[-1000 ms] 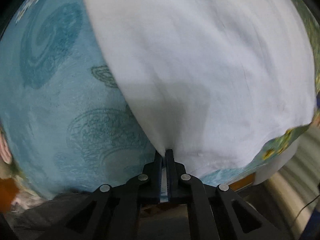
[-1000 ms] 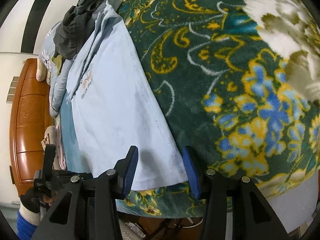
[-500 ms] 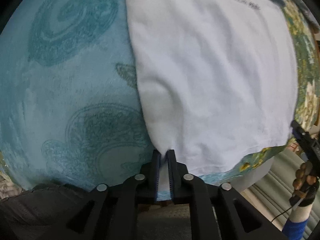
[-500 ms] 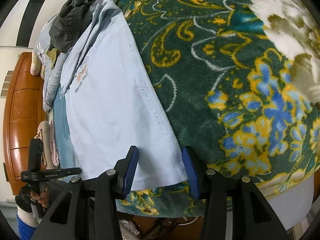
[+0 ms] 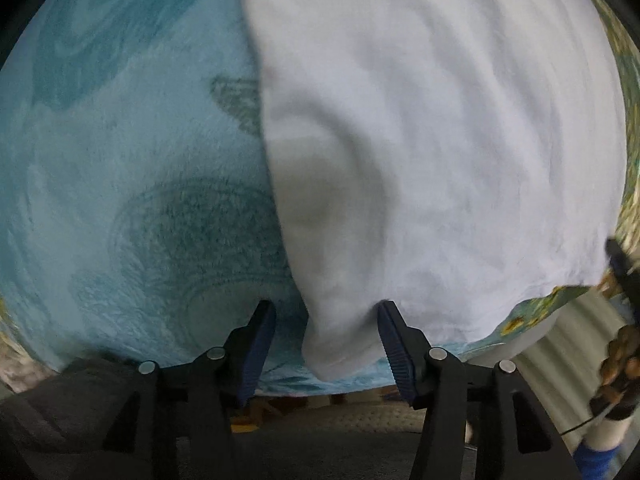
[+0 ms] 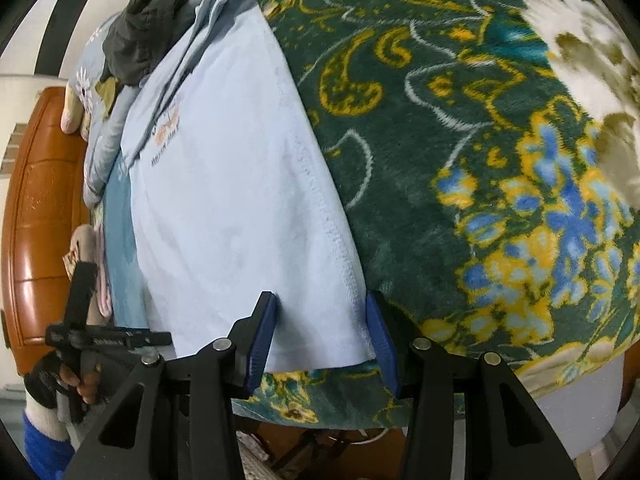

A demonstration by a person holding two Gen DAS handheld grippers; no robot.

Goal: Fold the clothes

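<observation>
The left gripper has its fingers spread wide and grips nothing. To the left of its fingers lies a teal blanket with swirl patterns. Between the two blue pads rests a rounded corner fold of the pale blue T-shirt, touching the right pad's tip; the shirt spreads ahead and rightward past the right finger.

The right gripper is likewise wide open, holding nothing. The same shirt's hem corner lies flat between its fingers, the stitched edge just inside the right pad. Left and ahead sits a pile of dark clothes. Right of the fingers stretches a green floral blanket.
</observation>
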